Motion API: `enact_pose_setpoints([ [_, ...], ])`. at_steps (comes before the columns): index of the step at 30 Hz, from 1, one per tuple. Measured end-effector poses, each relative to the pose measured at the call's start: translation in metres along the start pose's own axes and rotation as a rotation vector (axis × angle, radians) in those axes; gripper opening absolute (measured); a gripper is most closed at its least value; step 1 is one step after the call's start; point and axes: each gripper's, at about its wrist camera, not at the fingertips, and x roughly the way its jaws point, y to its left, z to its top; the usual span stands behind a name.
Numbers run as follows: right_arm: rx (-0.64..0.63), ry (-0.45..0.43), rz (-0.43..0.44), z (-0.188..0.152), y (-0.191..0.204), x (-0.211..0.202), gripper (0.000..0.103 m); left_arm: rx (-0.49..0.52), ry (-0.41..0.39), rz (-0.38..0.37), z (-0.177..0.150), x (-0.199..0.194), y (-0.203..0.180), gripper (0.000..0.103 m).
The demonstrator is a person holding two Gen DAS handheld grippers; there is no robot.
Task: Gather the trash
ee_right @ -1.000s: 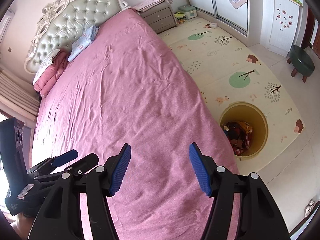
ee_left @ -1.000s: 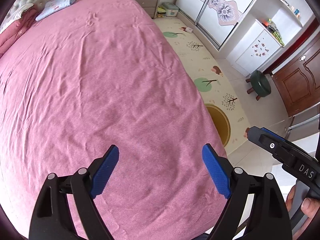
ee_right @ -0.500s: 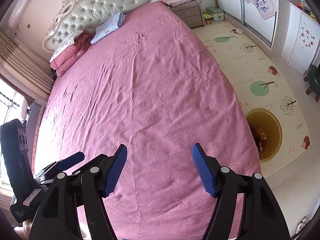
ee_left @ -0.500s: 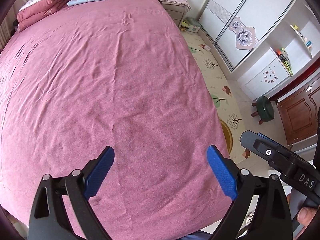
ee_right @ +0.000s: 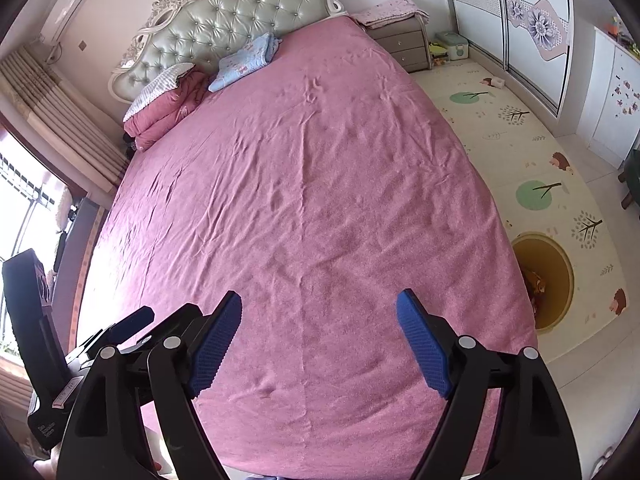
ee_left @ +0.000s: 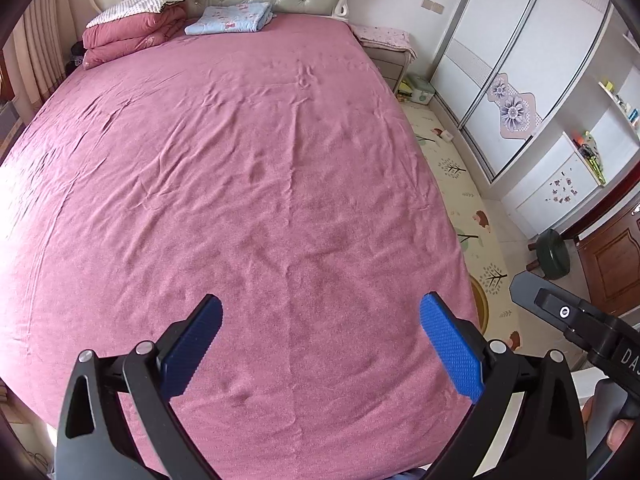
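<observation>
My left gripper [ee_left: 320, 300] hangs above the foot of a bed with a pink sheet [ee_left: 280, 160]. Its jaws are opening and nothing is between its blue pads [ee_left: 450, 344]. My right gripper [ee_right: 320, 296] hangs beside it over the same sheet [ee_right: 320, 168], jaws also opening and empty. A round yellow bin [ee_right: 556, 248] stands on the floor mat right of the bed, with colourful trash [ee_right: 534, 280] inside, partly hidden by the bed edge. Only a sliver of the bin [ee_left: 483, 304] shows in the left wrist view. I see no loose trash on the sheet.
Folded pink quilts [ee_left: 132, 32] and a folded blue blanket [ee_left: 232, 18] lie by the tufted headboard [ee_right: 240, 12]. A nightstand [ee_right: 404, 44], sliding wardrobe doors [ee_left: 508, 80], a green stool [ee_left: 554, 256] and a patterned play mat [ee_right: 520, 140] are on the right.
Both grippers have risen and drawn back, so the whole bed and headboard now show. Both pairs of jaws have widened. The bin has slid towards the right edge of both views.
</observation>
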Motion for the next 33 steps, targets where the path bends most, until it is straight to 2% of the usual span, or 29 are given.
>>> enact_pose_setpoints([
  [4,-0.001,-0.001,0.022,-0.003,0.010,-0.002,0.080,0.007,-0.032,0.052,-0.001,-0.012,0.004,0.099],
  [9,-0.015,-0.003,0.037,-0.009,0.021,-0.005,0.081,-0.015,-0.058,0.060,0.000,-0.023,0.012,0.099],
  [14,-0.033,-0.020,0.049,-0.015,0.029,-0.012,0.087,-0.025,-0.078,0.076,-0.001,-0.031,0.017,0.099],
  [19,-0.038,-0.046,0.047,-0.016,0.032,-0.018,0.089,-0.044,-0.061,0.095,-0.003,-0.032,0.023,0.099],
  [33,-0.024,-0.034,0.040,-0.023,0.030,-0.022,0.089,-0.084,-0.053,0.100,-0.009,-0.037,0.034,0.099],
])
